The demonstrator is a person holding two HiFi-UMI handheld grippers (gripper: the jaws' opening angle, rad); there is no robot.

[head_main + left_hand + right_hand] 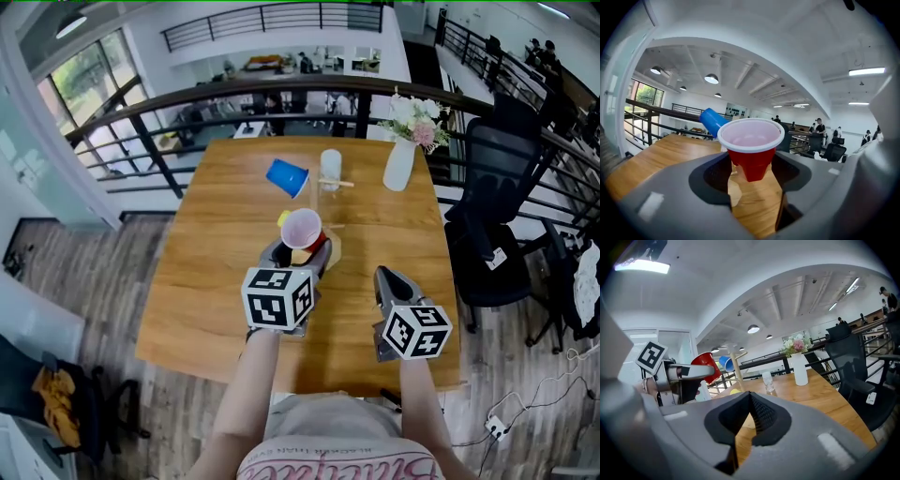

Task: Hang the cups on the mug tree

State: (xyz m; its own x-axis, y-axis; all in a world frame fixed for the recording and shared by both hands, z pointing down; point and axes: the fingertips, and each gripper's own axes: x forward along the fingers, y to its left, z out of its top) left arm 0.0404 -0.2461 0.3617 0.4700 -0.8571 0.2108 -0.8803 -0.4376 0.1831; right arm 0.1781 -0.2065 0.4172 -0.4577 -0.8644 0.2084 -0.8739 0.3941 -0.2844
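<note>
table (216,281): wood, rectangular; black railing (187,98) runs just behind its far edge
office chair (497,159): black, off the table's right side
shirt (347,455): pink script print at the bottom edge of the head view, cut off, not readable
mug tree (737,369): plain wood pole with angled pegs, standing mid-table; no label seen
vase (399,164): white, upright, far right part of the table, holding white and pink flowers (417,117); no print on it
left gripper (298,251): jaws about half open and clamped on the red cup (751,154), pads on the lower body of the cup
right gripper (749,404): jaws closed together with nothing between them, held over the near right part of the table, apart from the tree
marker cubes: one on each gripper, left (277,298) and right (412,330); black-and-white square codes only, no letters
red cup: upright, mouth up, white inside, raised off the table on the near side of the mug tree; not on a peg; no logo visible
blue cup (287,177): hung on a peg on the tree's left side, mouth angled down and left; no print seen
glass (330,169): clear, standing on the table beyond the tree, between tree and vase
yellow item (284,217): by the foot of the tree, mostly hidden behind the red cup; can't tell what it is
</note>
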